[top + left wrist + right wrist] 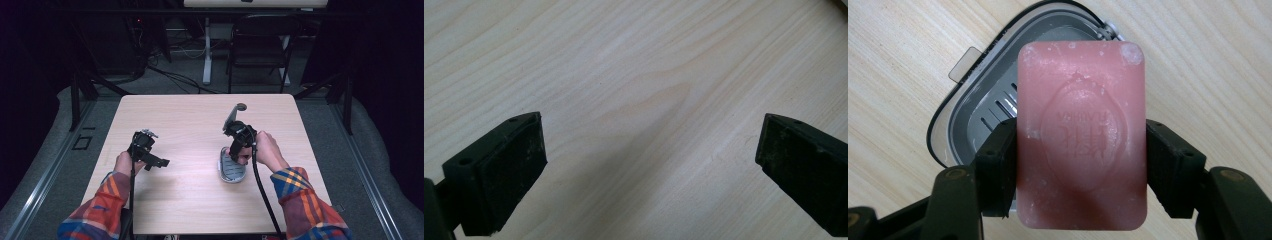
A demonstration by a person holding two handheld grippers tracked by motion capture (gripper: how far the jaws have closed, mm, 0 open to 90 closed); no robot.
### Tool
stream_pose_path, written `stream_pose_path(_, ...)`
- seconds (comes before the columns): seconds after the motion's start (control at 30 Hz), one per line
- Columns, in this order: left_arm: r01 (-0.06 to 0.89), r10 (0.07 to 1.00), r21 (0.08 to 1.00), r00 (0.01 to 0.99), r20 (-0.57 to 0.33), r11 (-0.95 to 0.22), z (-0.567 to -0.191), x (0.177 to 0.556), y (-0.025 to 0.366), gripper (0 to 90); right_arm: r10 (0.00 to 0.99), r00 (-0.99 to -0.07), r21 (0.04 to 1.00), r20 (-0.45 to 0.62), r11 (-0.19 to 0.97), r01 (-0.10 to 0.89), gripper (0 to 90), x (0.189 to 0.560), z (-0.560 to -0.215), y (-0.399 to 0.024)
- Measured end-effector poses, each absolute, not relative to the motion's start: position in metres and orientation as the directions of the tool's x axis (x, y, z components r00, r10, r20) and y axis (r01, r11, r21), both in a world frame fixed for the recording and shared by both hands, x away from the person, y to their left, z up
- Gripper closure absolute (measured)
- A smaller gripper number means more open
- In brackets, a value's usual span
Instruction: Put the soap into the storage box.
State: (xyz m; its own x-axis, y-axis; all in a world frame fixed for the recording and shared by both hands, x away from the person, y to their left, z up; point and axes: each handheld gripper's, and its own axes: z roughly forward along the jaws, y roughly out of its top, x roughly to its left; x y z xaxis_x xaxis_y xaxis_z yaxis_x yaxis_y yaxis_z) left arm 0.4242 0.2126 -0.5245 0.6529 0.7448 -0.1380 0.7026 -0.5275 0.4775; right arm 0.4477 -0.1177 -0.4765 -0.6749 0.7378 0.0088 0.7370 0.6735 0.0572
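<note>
A pink bar of soap (1081, 135) with an embossed oval stamp sits between the jaws of my right gripper (1081, 167), whose pads press on its two long sides. It hangs just above a grey soap dish (975, 115) with drain slots in its floor. From above, my right gripper (239, 145) points down over the front part of that dish (231, 170). The dish's lid (232, 116) lies farther back on the table. My left gripper (651, 165) is open over bare wood; in the high view the left gripper (145, 147) rests at the table's left.
The light wooden table (190, 120) carries the dish at centre right. Behind it stand a black chair (262, 45) and a white desk leg (207, 50), with cables on the floor. Plaid sleeves (100, 210) come in from the bottom edge.
</note>
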Motion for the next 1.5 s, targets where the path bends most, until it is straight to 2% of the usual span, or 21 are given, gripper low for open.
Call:
stream_pose_path(0.97,0.693,0.735,0.477,0.665,-0.131,-0.541,-0.524,0.424,0.208,0.0,0.756,-0.654,0.04,0.011,0.653,0.756,37.1,0.447,-0.481,-0.114)
stream_pose_path(1.0,0.692,0.735,0.477,0.665,-0.131,-0.542,-0.523,0.424,0.208,0.0,0.774,-0.633,0.067,0.019,0.631,0.773,37.1,0.445,-0.483,-0.114)
stream_pose_path(1.03,0.691,0.735,0.478,0.666,-0.13,-0.542,-0.524,0.424,0.208,0.0,0.759,-0.651,0.035,0.012,0.651,0.759,37.1,0.447,-0.481,-0.114)
stream_pose_path(1.5,0.69,0.731,0.476,0.67,-0.132,-0.546,-0.524,0.425,0.208,0.0,0.777,-0.629,0.016,0.007,0.629,0.777,37.0,0.447,-0.491,-0.103)
